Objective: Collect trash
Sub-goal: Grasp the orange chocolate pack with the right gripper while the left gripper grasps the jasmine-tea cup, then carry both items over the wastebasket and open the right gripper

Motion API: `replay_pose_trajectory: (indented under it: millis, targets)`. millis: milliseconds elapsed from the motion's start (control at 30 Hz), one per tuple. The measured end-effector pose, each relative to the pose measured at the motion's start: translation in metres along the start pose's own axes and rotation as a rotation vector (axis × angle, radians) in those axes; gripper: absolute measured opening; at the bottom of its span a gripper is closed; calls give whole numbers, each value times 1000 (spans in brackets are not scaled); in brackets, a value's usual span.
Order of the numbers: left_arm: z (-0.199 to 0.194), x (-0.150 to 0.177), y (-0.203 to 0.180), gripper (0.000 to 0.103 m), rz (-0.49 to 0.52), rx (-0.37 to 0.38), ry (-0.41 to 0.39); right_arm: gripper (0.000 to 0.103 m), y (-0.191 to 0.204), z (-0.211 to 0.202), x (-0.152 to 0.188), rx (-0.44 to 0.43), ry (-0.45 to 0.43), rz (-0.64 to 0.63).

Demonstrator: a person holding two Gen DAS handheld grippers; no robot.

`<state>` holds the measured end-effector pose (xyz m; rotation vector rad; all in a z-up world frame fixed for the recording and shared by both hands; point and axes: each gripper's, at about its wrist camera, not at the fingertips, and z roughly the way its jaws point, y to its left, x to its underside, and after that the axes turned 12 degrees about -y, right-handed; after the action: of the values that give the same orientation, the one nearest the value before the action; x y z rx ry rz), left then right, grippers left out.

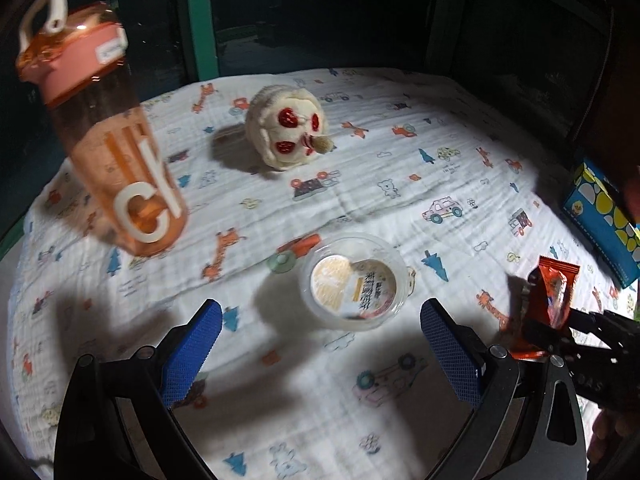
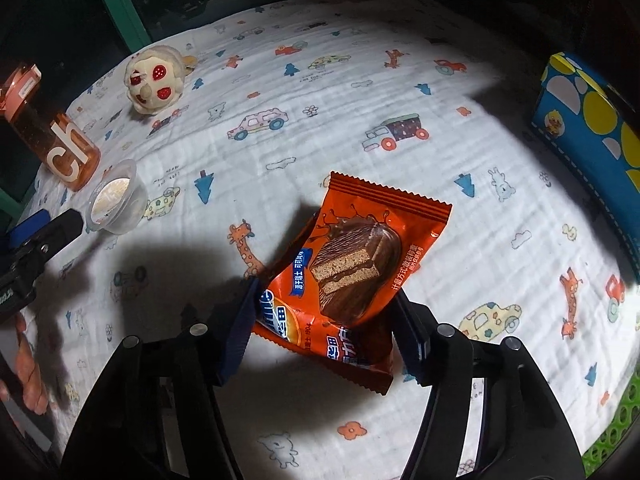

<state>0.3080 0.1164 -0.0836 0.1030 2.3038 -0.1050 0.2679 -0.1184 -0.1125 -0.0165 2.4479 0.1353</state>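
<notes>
An orange snack wrapper (image 2: 352, 268) with a chocolate wafer picture is pinched between my right gripper's (image 2: 324, 320) blue pads, held above the cloth. It also shows in the left wrist view (image 1: 552, 300), at the right edge. A clear plastic cup (image 1: 354, 280) with a printed lid lies on the cloth just ahead of my left gripper (image 1: 320, 352), which is open and empty. The cup also shows in the right wrist view (image 2: 116, 198), at the far left.
An orange water bottle (image 1: 108, 132) stands at the left. A cream plush toy (image 1: 286, 126) lies at the back. A blue and yellow box (image 2: 592, 128) sits at the right edge. The table is covered by a white cartoon-print cloth (image 1: 400, 168).
</notes>
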Motion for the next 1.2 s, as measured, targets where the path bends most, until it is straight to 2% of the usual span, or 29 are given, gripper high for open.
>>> replay_pose_trajectory:
  millis: [133, 433, 500, 567, 600, 933, 1200]
  targets:
    - [19, -4, -5, 96, 4, 23, 29, 60, -14, -17, 6, -17, -12, -5]
    - [46, -2, -10, 95, -16, 21, 64, 60, -36, -54, 20, -34, -46, -21]
    - [47, -1, -11, 78, -22, 29, 61, 60, -41, -61, 23, -38, -52, -20]
    - [48, 0, -12, 68, -26, 50, 75, 60, -45, -69, 27, -38, -58, -15]
    - [48, 0, -14, 66, -27, 49, 73, 60, -48, -73, 29, -43, -62, -10]
    - [-4, 7, -29, 65, -40, 62, -5, 60, -73, -114, 46, -47, -103, 14]
    - [-62, 15, -74, 65, 16, 115, -65, 60, -103, -154, 67, -13, -139, 47]
